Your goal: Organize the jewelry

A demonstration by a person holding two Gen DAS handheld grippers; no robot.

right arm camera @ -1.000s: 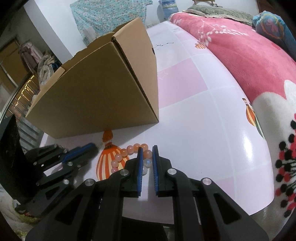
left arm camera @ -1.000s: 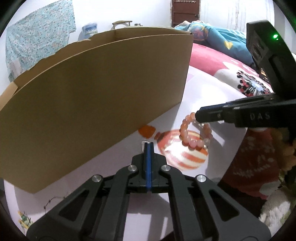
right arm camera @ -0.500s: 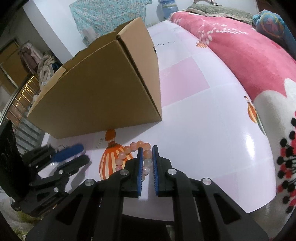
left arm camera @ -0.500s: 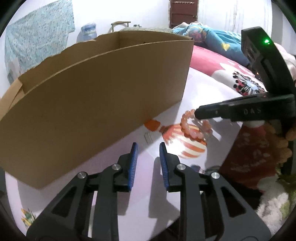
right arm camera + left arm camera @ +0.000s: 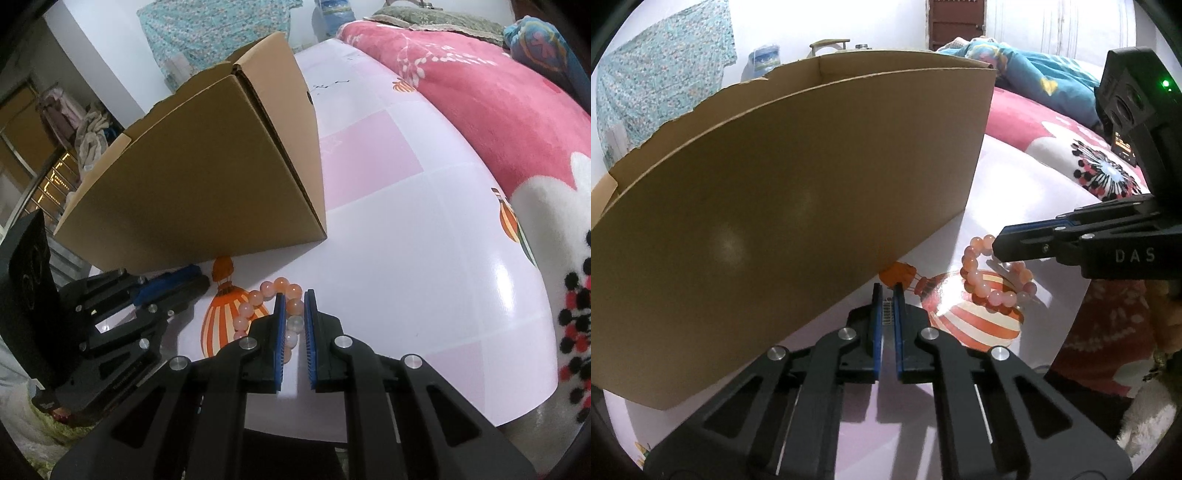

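Glossy white-and-pink surface (image 5: 406, 258) printed with orange striped hot-air balloons; a pink flowered blanket (image 5: 480, 92) lies on the bed beyond it.

1. Large open-topped brown cardboard box (image 5: 775, 221). Stands on the surface and serves as landmark for all entries below.

2. Bracelet of round peach and pale-pink beads (image 5: 993, 291). Lies just in front of the box's near corner, over one printed balloon, apart from the box wall. One side of the loop sits between the blue pads of the right claw.

3. Right claw (image 5: 294, 299), black with blue pads. Points down at the surface in front of the box corner, jaws nearly together and gripping the bracelet's beads.

4. Small silvery ribbed piece of jewelry (image 5: 887, 313). Rests close to the foot of the box's long front wall, beside the bracelet; too small to identify further.

5. Left claw (image 5: 886, 295), same make. Sits at the foot of the box's front wall. Jaws have just been closing and now pinch the small silvery piece between the pads.
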